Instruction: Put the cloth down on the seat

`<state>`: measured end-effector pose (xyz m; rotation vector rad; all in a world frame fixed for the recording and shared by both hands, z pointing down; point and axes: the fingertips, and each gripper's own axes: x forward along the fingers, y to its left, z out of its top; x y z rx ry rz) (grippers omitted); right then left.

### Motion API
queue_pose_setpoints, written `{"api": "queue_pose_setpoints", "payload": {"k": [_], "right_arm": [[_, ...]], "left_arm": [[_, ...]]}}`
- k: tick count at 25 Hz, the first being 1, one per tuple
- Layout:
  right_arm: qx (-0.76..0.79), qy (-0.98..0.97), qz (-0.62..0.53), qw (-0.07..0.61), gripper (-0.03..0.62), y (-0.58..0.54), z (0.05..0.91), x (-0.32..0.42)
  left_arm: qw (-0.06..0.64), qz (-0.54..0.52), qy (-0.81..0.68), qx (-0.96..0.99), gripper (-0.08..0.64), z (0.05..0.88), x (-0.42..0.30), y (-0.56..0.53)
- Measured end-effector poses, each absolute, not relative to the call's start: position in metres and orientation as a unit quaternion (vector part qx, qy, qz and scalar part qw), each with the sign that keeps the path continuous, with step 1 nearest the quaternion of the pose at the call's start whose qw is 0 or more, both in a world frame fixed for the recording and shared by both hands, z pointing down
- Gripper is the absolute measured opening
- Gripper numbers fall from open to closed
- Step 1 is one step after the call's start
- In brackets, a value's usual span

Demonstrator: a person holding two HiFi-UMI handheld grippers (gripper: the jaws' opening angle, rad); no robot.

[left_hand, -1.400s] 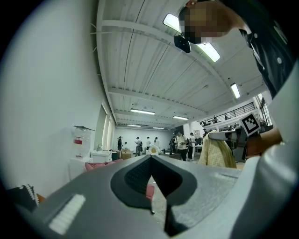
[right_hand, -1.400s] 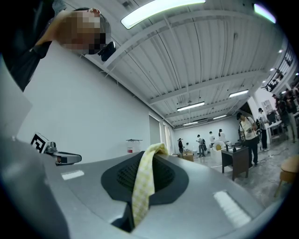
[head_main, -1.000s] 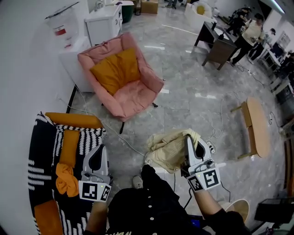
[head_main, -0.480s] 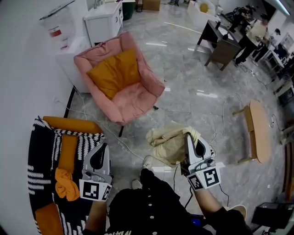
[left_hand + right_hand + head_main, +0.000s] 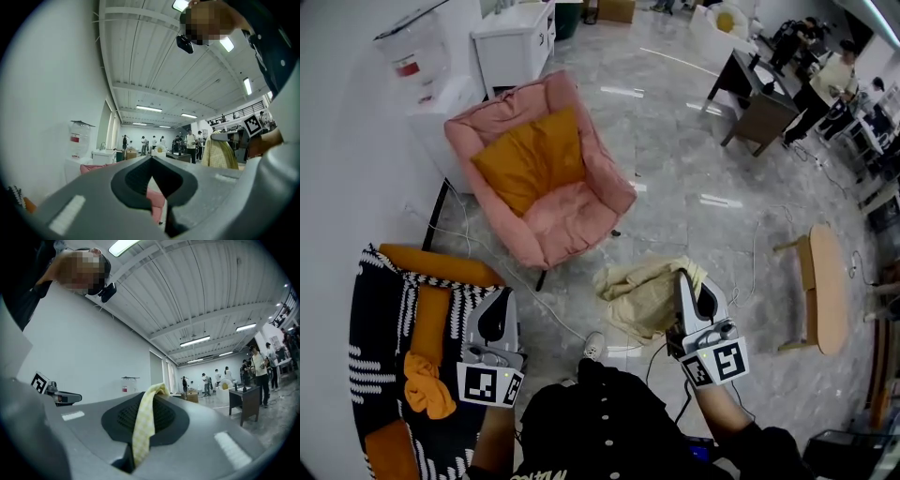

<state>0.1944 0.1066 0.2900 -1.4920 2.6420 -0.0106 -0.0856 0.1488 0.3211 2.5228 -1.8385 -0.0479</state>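
Yellow cloth (image 5: 642, 295) is pinched thinly by right tongs (image 5: 682, 275) (left tongs (image 5: 495, 302) pressed together, empty); may be dropped short of seat (image 5: 567, 211) at 11 o'clock.

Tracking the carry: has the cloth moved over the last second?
Yes. The cloth, clamped in the right gripper, has come forward: the gap to the front edge of the pink armchair is smaller.

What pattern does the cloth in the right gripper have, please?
The cloth is pale yellow check; right gripper view.
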Motion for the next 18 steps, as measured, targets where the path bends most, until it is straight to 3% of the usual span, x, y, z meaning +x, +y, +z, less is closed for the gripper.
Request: {"api": "queue_pose_setpoints", "payload": {"k": [18], "right_arm": [[-0.463,0.884,-0.011,0.058,0.04,0.033,0.296,0.195]], "left_arm": [[0.022,-0.008,-0.631,0.775,0.0,0.328,-0.089,0.101]]}}
